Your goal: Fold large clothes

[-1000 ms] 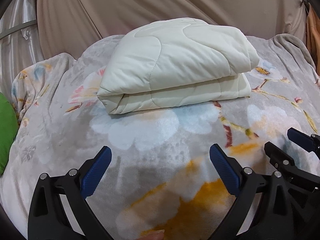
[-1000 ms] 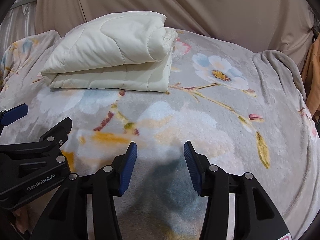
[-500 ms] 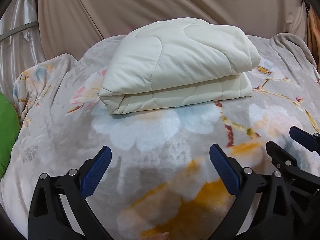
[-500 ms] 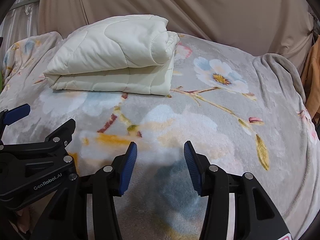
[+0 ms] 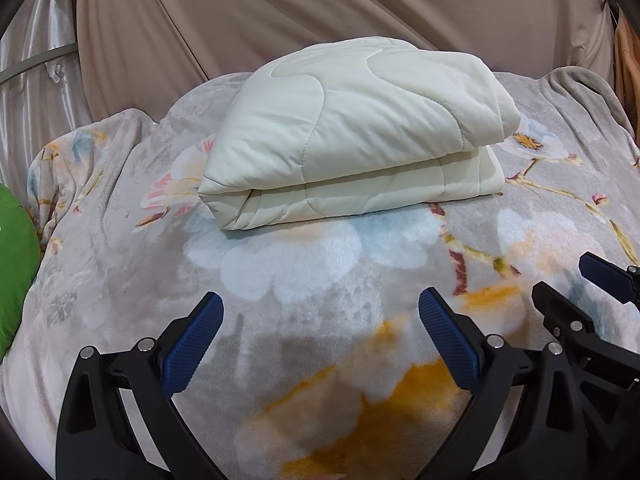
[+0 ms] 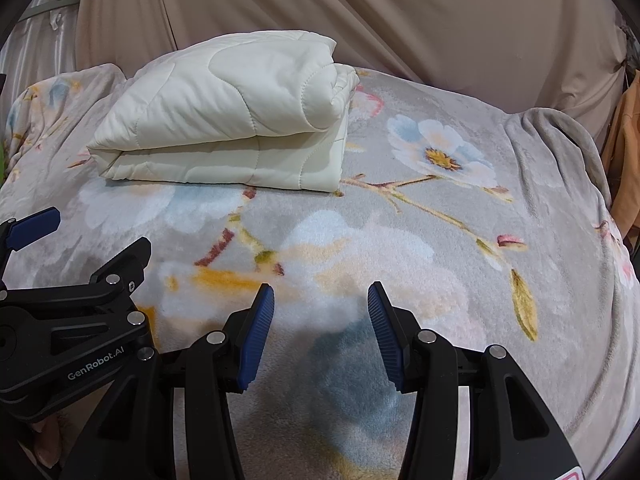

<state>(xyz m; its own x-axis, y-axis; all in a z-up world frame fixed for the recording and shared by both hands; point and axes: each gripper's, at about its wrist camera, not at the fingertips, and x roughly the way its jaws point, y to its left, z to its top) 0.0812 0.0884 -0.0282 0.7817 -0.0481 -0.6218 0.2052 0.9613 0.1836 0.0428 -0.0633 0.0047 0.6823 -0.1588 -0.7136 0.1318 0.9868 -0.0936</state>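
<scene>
A cream quilted comforter (image 5: 352,132) lies folded in a thick stack on a grey floral blanket (image 5: 300,280); it also shows in the right wrist view (image 6: 228,120), upper left. My left gripper (image 5: 320,336) is open and empty, well in front of the stack, over the blanket. My right gripper (image 6: 320,332) is open and empty, in front of and to the right of the stack. Each gripper shows at the edge of the other's view: the right one (image 5: 592,292), the left one (image 6: 72,256).
A beige curtain (image 5: 320,8) hangs behind the bed. A green object (image 5: 14,264) sits at the left edge. Orange cloth (image 6: 624,152) hangs at the far right. The blanket's folded-over edge (image 6: 560,136) lies at the right rear.
Both grippers have drifted slightly; the folded comforter sits a little lower in both views. Jaws stay open and nothing was grasped.
</scene>
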